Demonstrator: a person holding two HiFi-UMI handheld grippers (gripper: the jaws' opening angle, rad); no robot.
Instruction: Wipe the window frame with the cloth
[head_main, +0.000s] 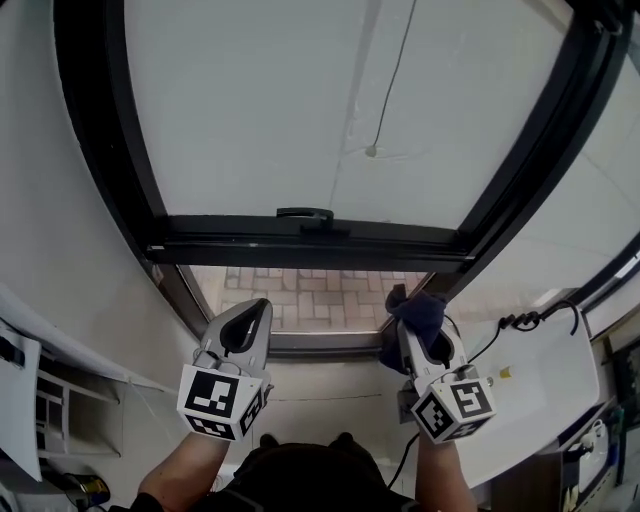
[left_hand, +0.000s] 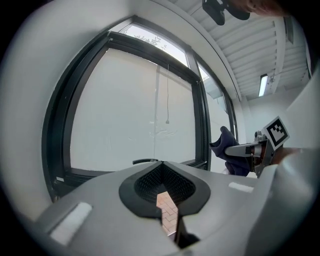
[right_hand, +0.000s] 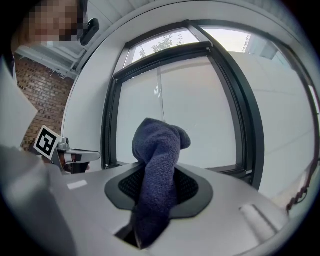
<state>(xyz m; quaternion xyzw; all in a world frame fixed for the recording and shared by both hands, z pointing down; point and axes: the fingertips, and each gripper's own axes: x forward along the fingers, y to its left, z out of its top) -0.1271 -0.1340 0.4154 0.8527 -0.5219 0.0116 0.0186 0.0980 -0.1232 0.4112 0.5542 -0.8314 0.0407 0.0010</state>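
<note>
A black window frame (head_main: 300, 240) (left_hand: 199, 115) (right_hand: 239, 105) surrounds a pale blind; its lower sash is raised, and a brick pavement shows through the gap below. My right gripper (head_main: 416, 322) (right_hand: 152, 200) is shut on a dark blue cloth (head_main: 418, 312) (right_hand: 156, 172) (left_hand: 231, 150), whose bunched end sticks out past the jaws near the frame's lower right corner. My left gripper (head_main: 250, 318) (left_hand: 167, 212) is shut with nothing in it, held below the frame's lower left corner.
A black handle (head_main: 305, 214) sits on the sash bar. A blind cord (head_main: 385, 90) hangs down the middle of the pane. A white sill (head_main: 330, 390) lies below, with a black cable (head_main: 530, 322) and white shelf at right. White walls flank the window.
</note>
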